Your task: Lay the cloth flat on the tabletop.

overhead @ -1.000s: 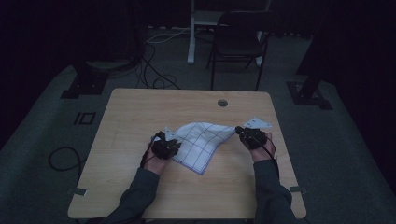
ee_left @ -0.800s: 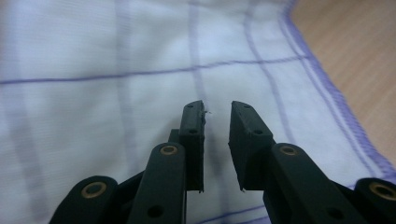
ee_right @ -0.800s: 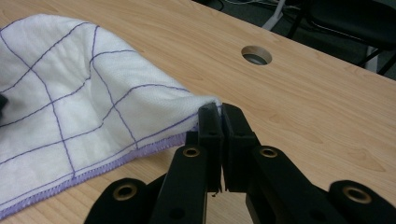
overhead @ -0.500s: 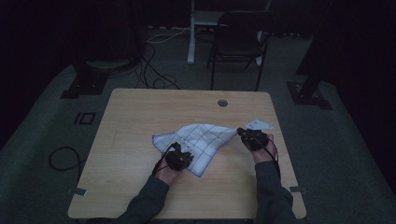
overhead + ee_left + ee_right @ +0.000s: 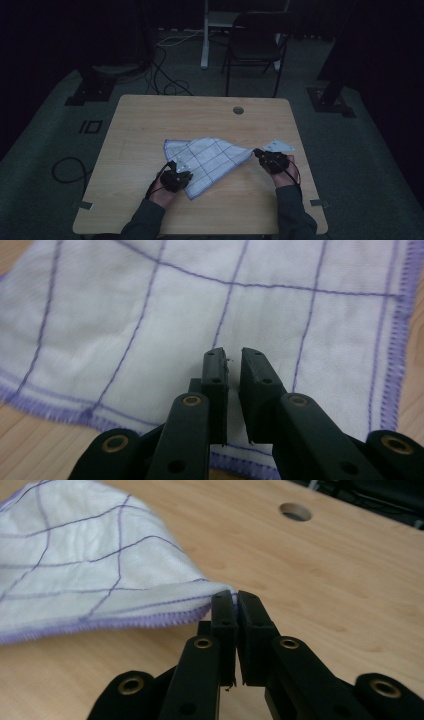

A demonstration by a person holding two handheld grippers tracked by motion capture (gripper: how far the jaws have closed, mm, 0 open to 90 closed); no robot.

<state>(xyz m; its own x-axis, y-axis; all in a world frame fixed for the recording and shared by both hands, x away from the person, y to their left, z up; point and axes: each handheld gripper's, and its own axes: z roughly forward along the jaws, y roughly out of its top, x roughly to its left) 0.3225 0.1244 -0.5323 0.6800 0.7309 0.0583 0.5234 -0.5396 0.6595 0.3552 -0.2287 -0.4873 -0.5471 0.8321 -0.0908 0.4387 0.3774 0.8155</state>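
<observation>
- The cloth [image 5: 207, 160], white with a purple grid, lies near the middle of the counter [image 5: 150, 120], partly folded over itself, its right corner drawn out to a point toward the right gripper [image 5: 260, 154].
- Right gripper: in the right gripper view its jaws are all but closed, pinching that corner at its stitched purple edge, with the cloth [image 5: 85, 580] lifted a little off the wood. The hold looks to be on the very tip, so a firm pull could probably slip the corner free.
- Left gripper [image 5: 176, 169]: in the left gripper view the jaws stand over the cloth [image 5: 150, 305] with a narrow gap between them. I cannot tell whether any cloth is caught in that gap; it looks more like none.
- If the left has no hold, a pull from the right would likely drag the whole cloth sideways instead of spreading it, and the fold would stay.
- If the left closes where it is, well inside the hem, it may pick up both layers or bunch the middle.
- A small white piece [image 5: 279, 146] lies on the counter just beyond the right gripper; a swing of the cloth could sweep it toward the edge.
</observation>
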